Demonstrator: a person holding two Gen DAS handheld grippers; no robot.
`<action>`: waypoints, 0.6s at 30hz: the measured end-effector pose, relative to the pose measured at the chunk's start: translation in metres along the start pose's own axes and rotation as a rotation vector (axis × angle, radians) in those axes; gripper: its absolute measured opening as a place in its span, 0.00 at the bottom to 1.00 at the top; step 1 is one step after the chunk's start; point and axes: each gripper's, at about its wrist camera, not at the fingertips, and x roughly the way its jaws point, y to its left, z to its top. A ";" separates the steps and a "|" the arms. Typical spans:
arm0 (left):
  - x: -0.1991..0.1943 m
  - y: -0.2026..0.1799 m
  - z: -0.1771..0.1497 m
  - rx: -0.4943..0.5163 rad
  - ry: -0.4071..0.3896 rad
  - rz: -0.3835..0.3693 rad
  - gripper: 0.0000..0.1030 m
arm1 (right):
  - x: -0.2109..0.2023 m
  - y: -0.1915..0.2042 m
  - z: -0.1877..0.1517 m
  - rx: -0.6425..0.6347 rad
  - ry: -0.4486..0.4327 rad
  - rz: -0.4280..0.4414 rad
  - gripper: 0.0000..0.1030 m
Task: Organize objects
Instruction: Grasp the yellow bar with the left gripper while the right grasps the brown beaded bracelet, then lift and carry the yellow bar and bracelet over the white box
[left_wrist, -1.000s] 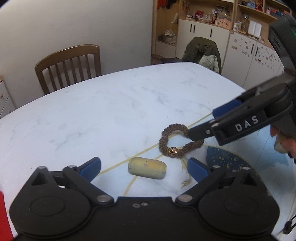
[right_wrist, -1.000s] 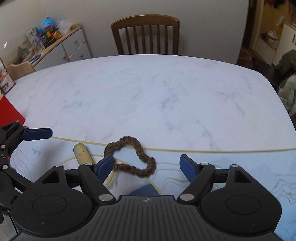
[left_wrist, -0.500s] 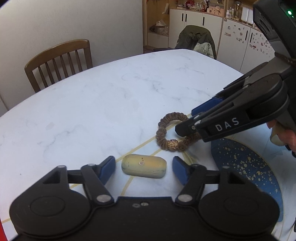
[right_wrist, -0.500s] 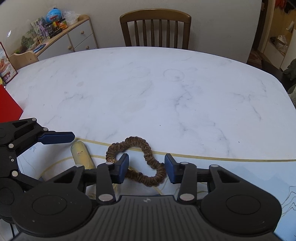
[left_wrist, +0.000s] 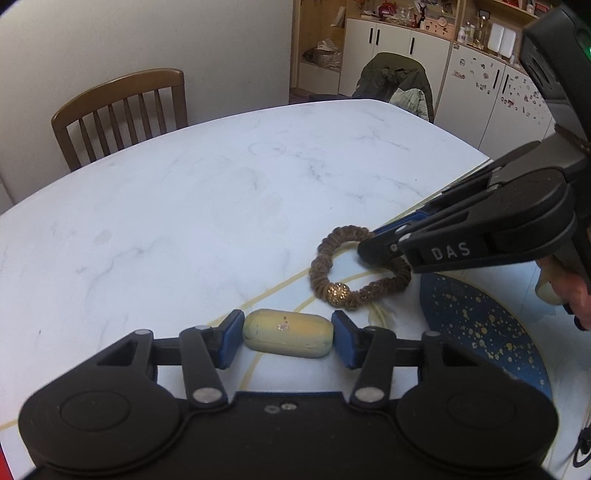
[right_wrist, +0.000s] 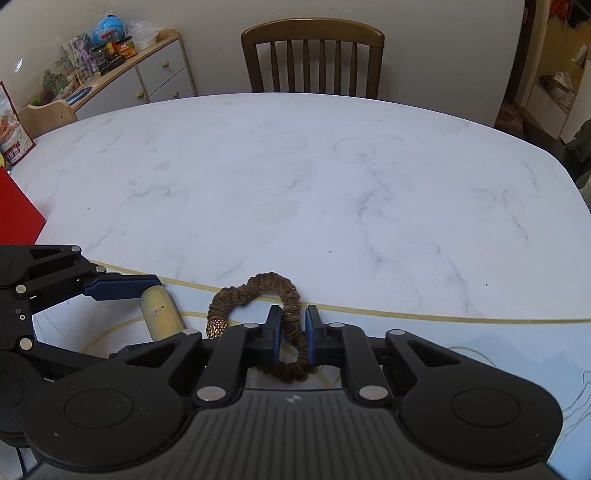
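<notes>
A: Scrunchie (right_wrist: 275, 317) on mat, near table (right_wrist: 332, 184) front edge; pinched tight by right gripper (right_wrist: 292, 332) across one side of loop.
B: Yellow capsule (left_wrist: 287, 333) just beside it, lying flat between left gripper (left_wrist: 284, 341) pads. Closing in, touching both ends or nearly.
A: Finish squeeze before lifting. Keep pads square on ends, else slips out.
B: Lift scrunchie straight up, slow; bead end dangling, could snag capsule.

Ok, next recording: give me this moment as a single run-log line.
left tool: closing, yellow capsule between pads | right tool: shut on brown scrunchie | both items on table | stage: grasping
</notes>
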 end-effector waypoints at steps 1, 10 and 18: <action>-0.002 0.001 -0.001 -0.006 -0.001 0.001 0.48 | -0.001 0.001 0.000 0.007 -0.002 -0.004 0.10; -0.037 0.008 -0.007 -0.059 0.002 -0.008 0.48 | -0.037 0.011 -0.013 0.057 -0.035 0.036 0.09; -0.077 0.013 -0.012 -0.078 0.002 0.010 0.48 | -0.075 0.041 -0.025 0.018 -0.033 0.064 0.09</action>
